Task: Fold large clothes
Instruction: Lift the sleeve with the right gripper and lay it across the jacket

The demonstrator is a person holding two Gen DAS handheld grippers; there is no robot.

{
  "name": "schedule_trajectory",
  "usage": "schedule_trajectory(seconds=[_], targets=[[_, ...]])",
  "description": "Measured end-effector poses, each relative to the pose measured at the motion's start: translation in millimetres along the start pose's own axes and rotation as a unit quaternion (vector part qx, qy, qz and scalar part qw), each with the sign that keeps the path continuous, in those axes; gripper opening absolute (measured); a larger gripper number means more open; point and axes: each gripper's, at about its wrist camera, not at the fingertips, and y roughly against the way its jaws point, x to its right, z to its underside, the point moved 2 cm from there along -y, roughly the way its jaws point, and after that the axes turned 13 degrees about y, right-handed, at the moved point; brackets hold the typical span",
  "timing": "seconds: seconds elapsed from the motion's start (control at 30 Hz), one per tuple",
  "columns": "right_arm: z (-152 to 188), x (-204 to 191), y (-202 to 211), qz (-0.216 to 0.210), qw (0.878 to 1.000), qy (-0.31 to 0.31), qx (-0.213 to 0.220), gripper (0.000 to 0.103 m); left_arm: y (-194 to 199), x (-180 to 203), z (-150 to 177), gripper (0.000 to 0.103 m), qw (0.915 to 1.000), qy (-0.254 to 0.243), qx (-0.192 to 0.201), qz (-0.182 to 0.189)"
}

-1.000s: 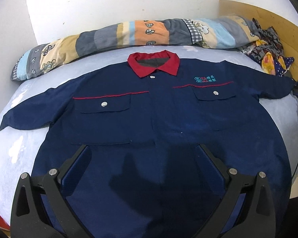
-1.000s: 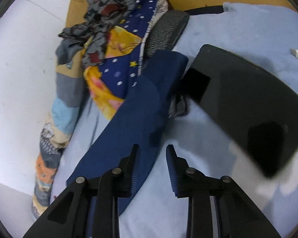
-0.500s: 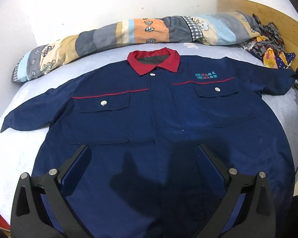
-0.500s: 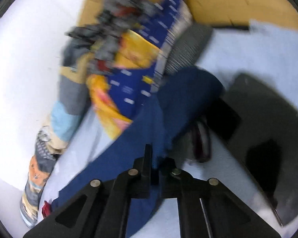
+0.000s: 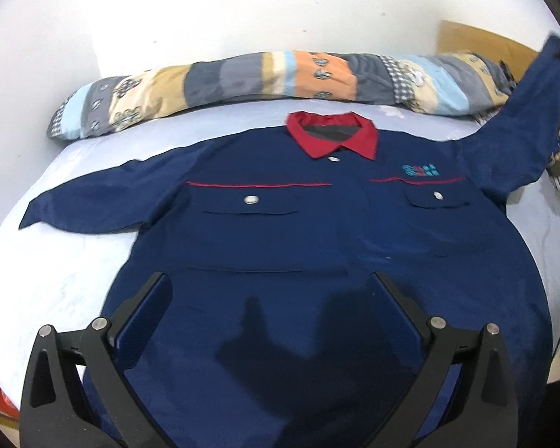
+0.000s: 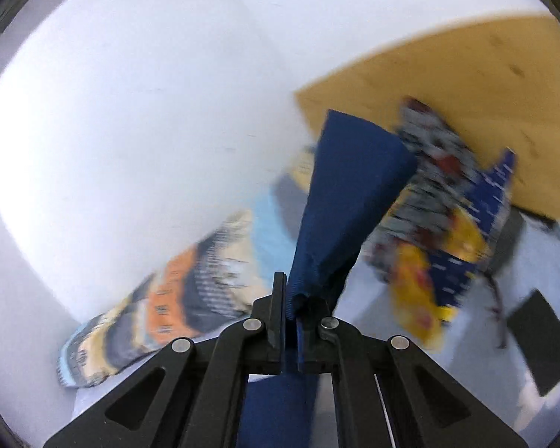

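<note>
Navy shirt (image 5: pixel 317 231) flat on bed (image 5: pixel 56 283), front up, beneath wide-open, empty left tongs (image 5: pixel 268 336). Right tongs (image 6: pixel 293 321) clamped on sleeve (image 6: pixel 339 216), raised off bed. No fold completed; first sleeve fold starting, everything else left.

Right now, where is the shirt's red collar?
In the left wrist view the red collar lies flat at the top middle of the blue shirt, just in front of the long patterned pillow by the wall.
</note>
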Motion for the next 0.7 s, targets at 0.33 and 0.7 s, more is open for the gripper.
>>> schedule_trajectory(seconds=[0.33, 0.7], targets=[[26.9, -259.7, -10.2, -0.137, 0.981, 0.133, -0.036, 0.004, 22.6, -78.7, -10.6, 0.103, 0.9973, 0.067, 0.018, -0.024], [306.8, -486.8, -120.9, -0.179, 0.924, 0.274, -0.199, 0.004, 35.7, -165.7, -11.8, 0.103, 0.9843, 0.171, 0.015, -0.041]])
